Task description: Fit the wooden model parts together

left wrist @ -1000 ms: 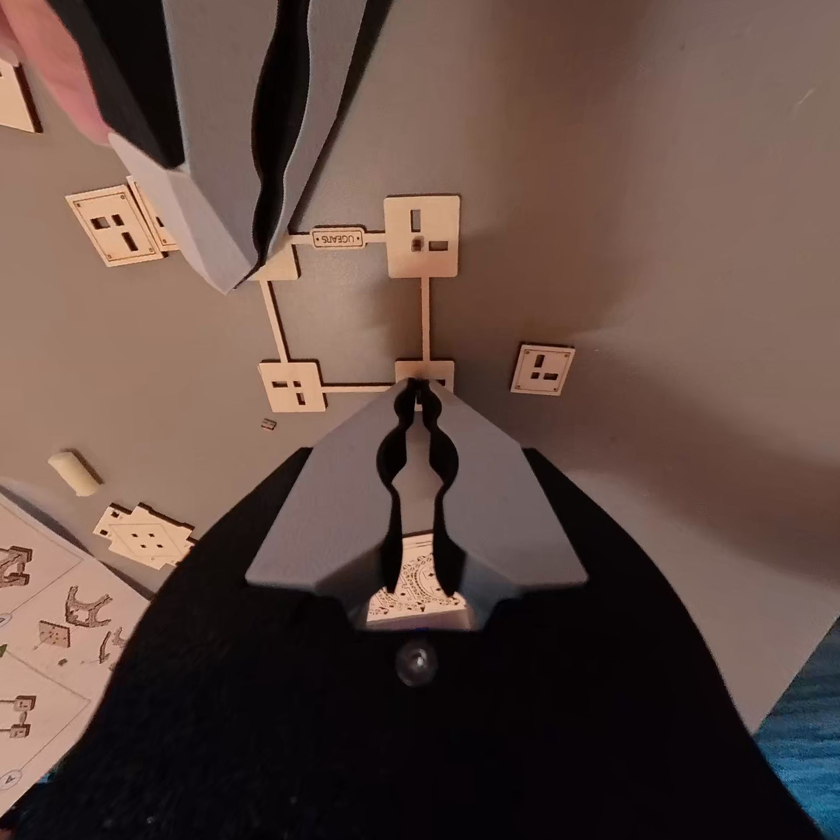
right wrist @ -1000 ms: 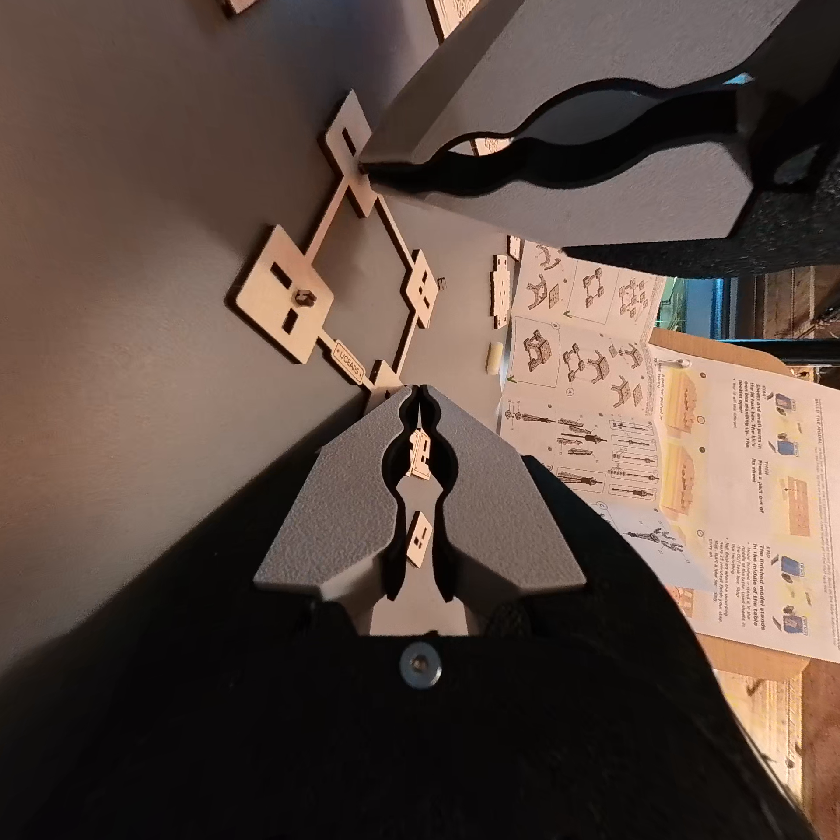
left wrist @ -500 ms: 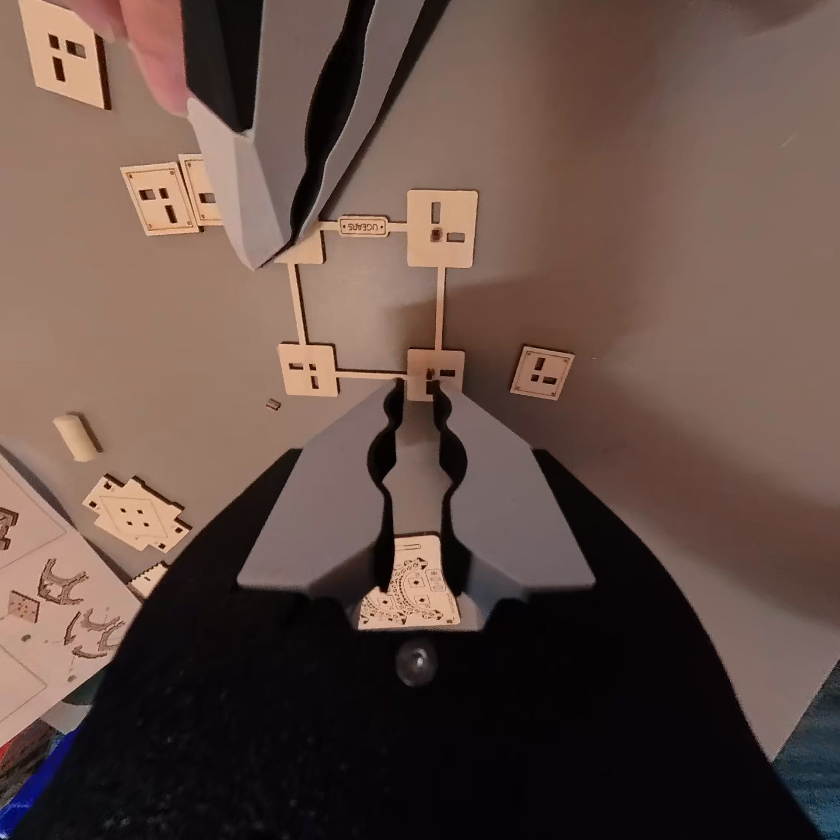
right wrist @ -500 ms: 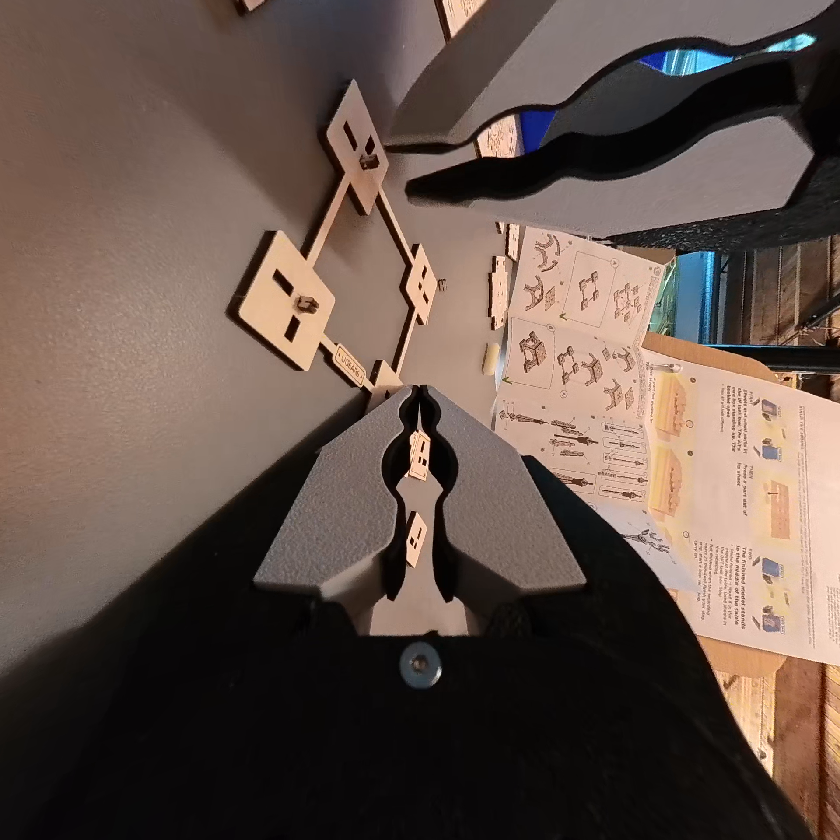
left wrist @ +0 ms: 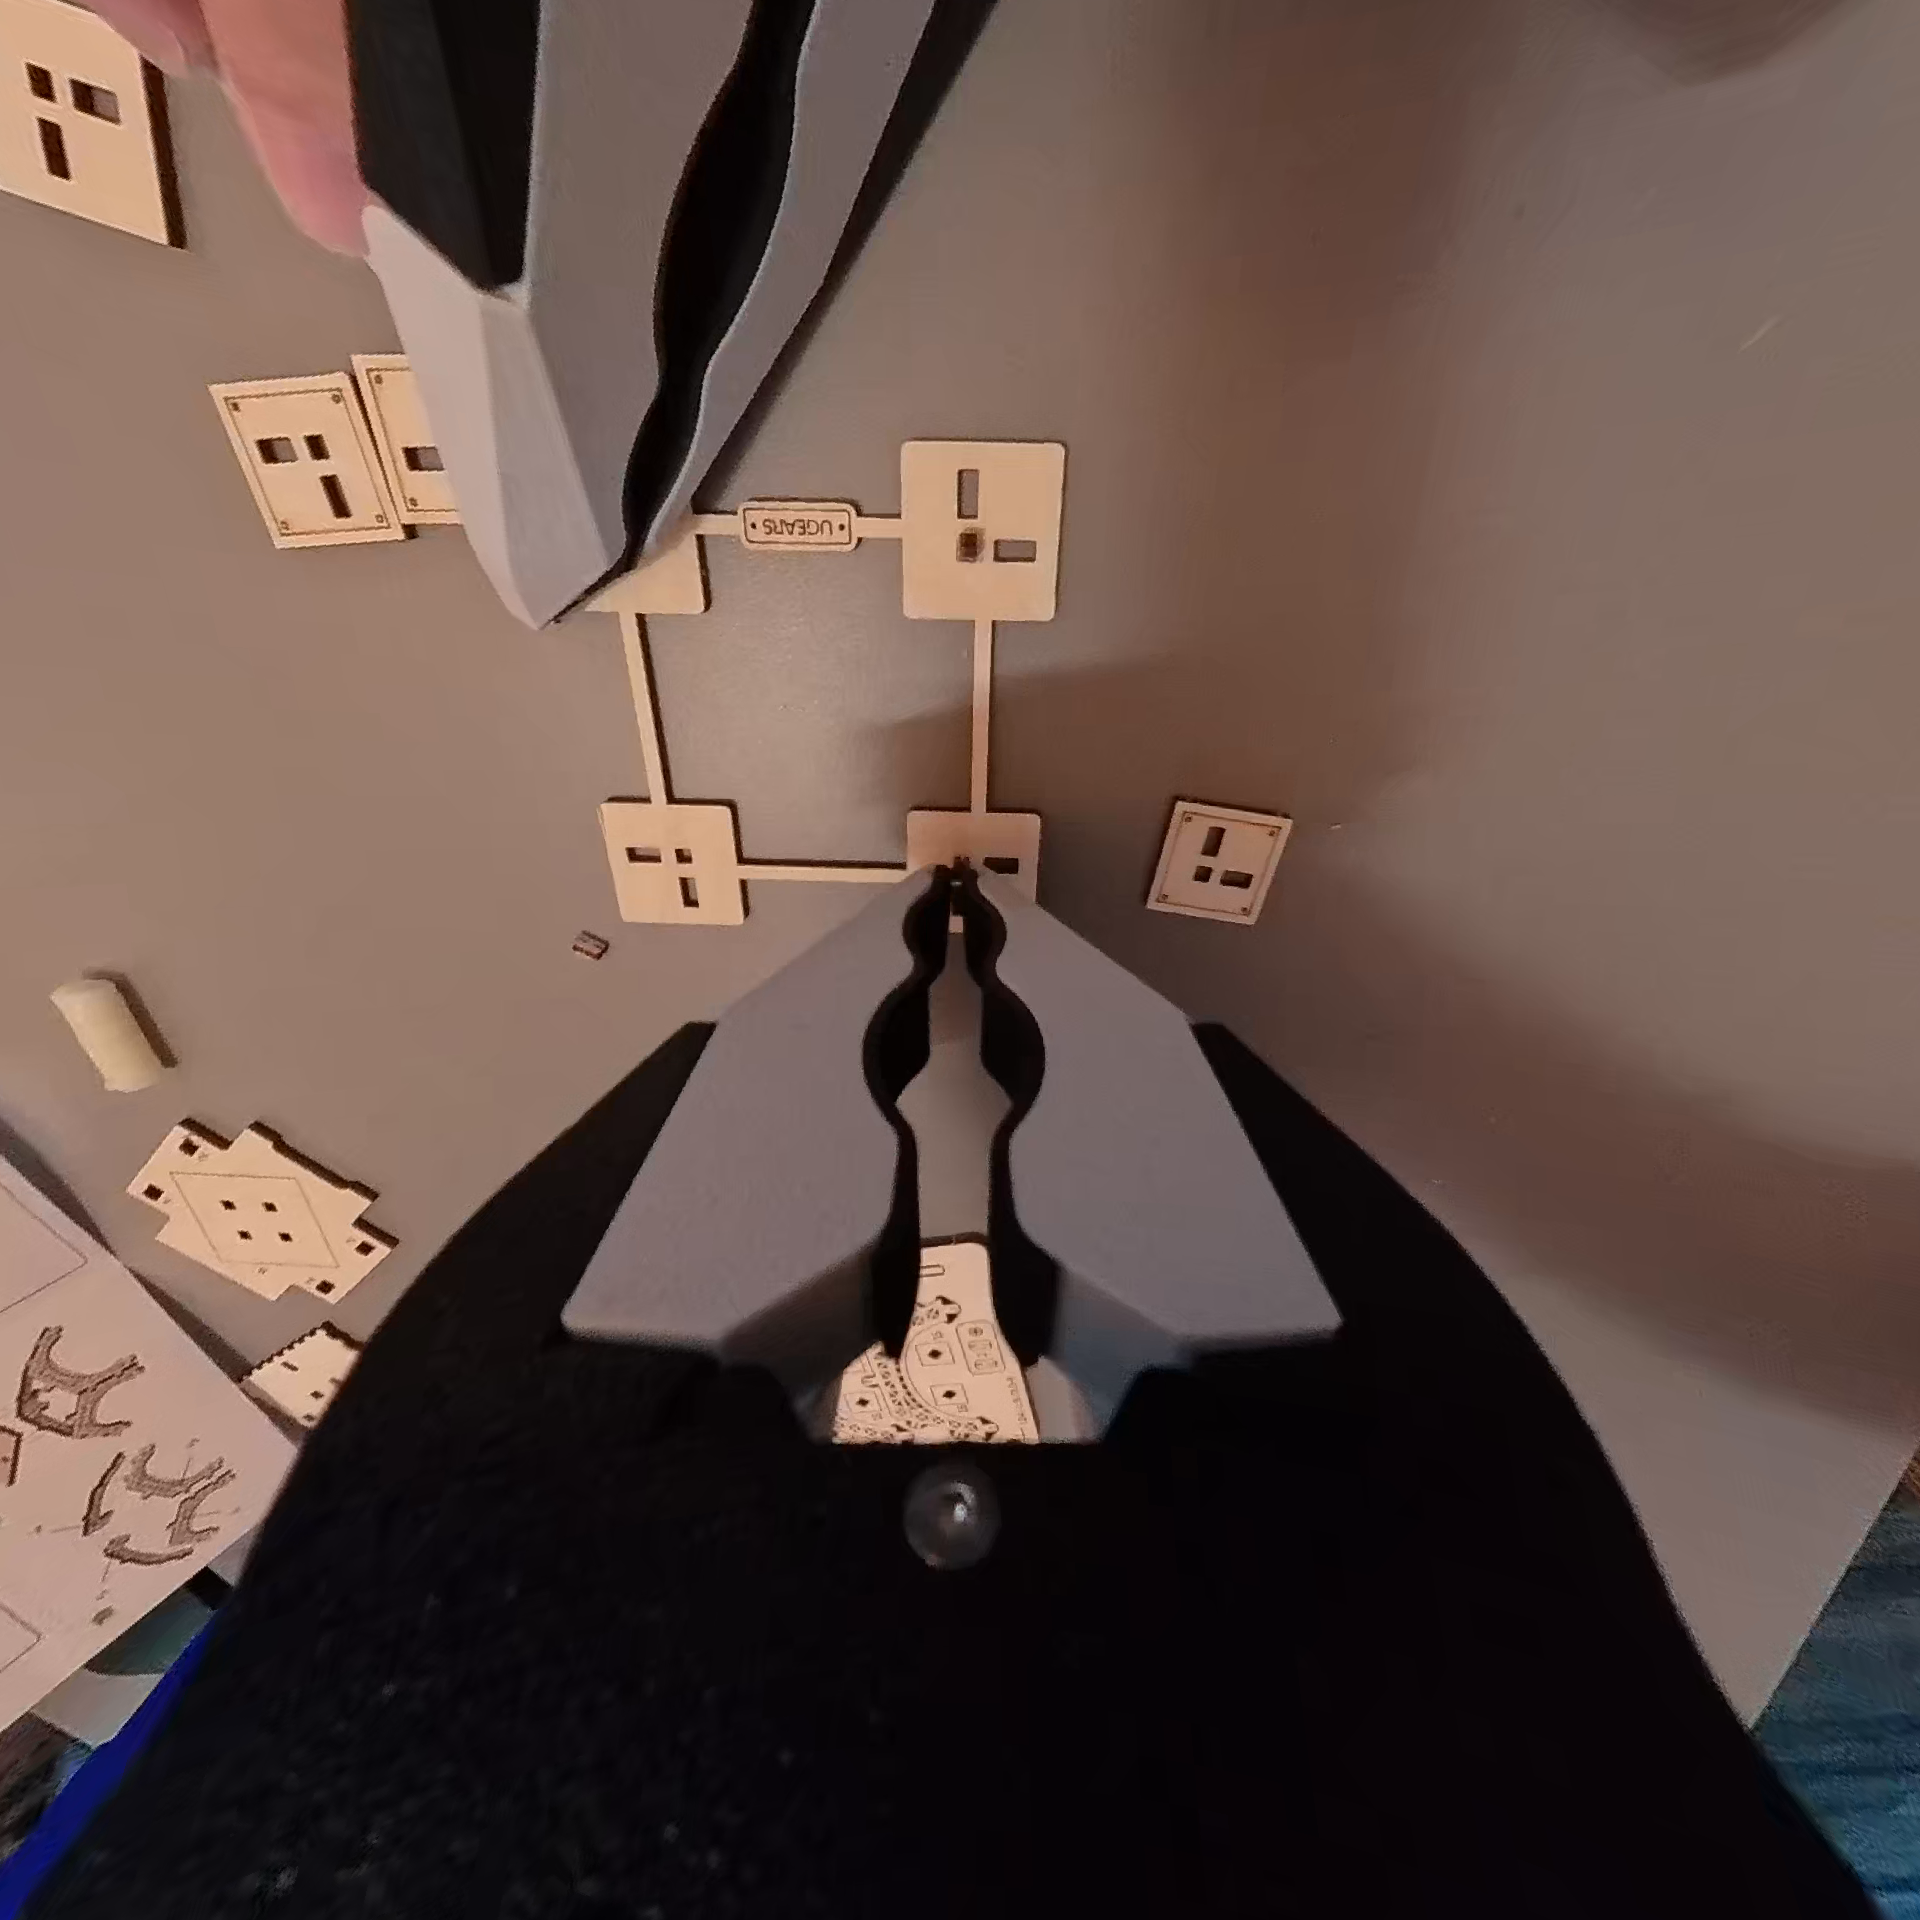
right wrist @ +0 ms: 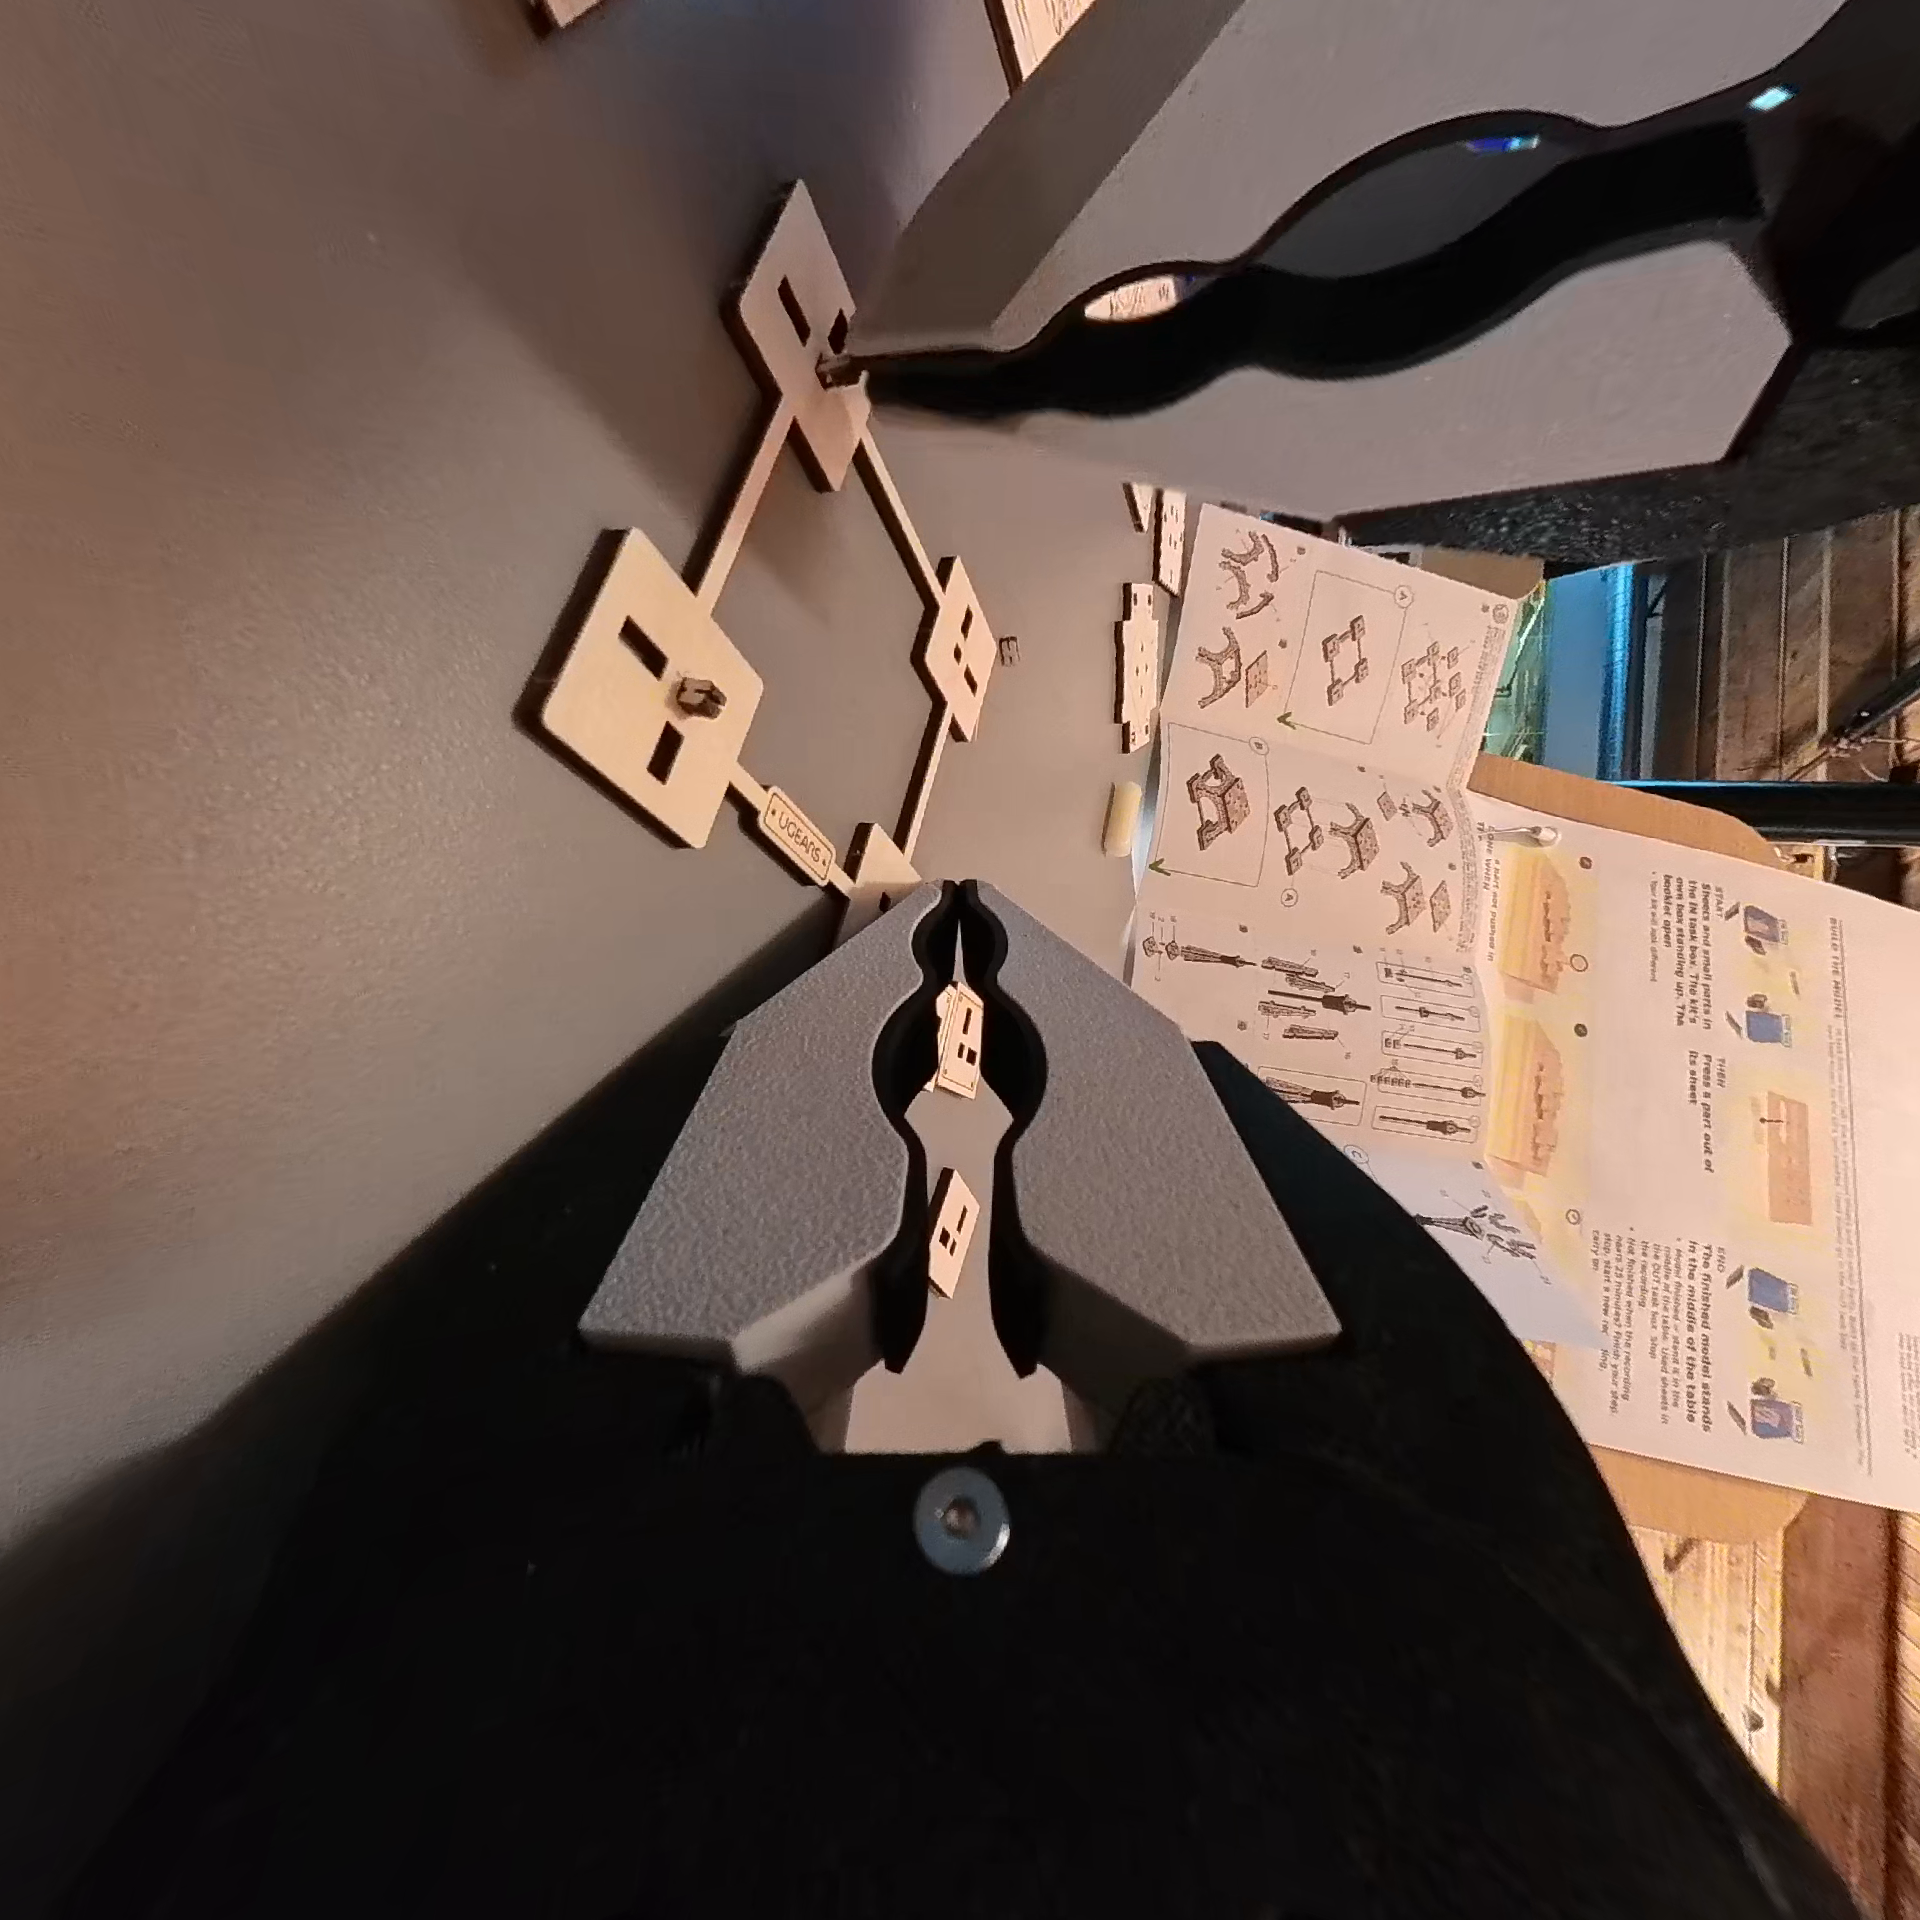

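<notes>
Grey matte tabletop [left wrist: 1455, 520]; at its centre lies the pale plywood square frame with four slotted corner plates [left wrist: 982, 530]; left gripper [left wrist: 958, 881], jaws clenched on a small dark peg at the near-right plate; right gripper [right wrist: 958, 891], jaws closed, tips pressing the opposite corner plate.

Left gripper [left wrist: 958, 879] fingers [left wrist: 790, 1122]: grey, angular, wavy black inner pads
Right gripper [right wrist: 958, 891] fingers [right wrist: 769, 1132]: textured grey
Bodies: matt black
Screw [right wrist: 960, 1545]: silver, at 6 o'clock

grey table [left wrist: 1455, 520] | instruction sheets [right wrist: 1621, 1091] at its edge | cardboard [right wrist: 1507, 769] beneath them
</notes>
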{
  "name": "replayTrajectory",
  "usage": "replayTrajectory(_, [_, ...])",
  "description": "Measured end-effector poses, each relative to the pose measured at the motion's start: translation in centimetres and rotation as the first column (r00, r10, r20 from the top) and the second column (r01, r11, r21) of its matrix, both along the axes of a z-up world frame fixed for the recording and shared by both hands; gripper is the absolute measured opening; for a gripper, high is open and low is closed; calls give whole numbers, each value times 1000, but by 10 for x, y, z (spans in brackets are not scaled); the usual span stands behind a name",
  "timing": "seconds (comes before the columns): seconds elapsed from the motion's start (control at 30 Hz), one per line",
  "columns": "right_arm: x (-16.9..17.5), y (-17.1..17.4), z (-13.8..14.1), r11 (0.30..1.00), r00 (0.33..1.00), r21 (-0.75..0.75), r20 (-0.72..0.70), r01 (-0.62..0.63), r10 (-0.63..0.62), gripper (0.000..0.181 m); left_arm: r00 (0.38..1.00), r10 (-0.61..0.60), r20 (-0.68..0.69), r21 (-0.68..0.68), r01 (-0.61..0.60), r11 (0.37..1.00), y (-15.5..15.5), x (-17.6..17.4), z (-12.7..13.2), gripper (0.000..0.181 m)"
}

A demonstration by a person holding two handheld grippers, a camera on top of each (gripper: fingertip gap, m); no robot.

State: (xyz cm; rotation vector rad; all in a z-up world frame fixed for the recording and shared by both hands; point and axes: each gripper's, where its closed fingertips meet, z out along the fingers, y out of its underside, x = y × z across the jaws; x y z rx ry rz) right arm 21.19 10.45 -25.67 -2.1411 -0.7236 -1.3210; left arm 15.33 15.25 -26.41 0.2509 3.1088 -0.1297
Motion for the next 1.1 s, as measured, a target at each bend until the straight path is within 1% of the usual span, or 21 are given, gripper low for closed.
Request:
replayTrajectory(0.03, [0,0,0,1000,1000,1,-2,0,0,0,1000,1,-1,0,-1,1000,0,0,0,0])
replayTrajectory(0.57, [-1,0,0,1000,1000,4,-5,3,-3,0,1000,4,14,8,-4,1000,-1,0,-1,2])
replayTrajectory(0.63, [-1,0,0,1000,1000,7,-9,3,-3,0,1000,5,6,7,-5,1000,-1,-1,-1,0])
replayTrajectory(1.1, [-1,0,-1,1000,1000,4,-4,2,-2,0,1000,16,11,20,-16,1000,0,0,-2,1])
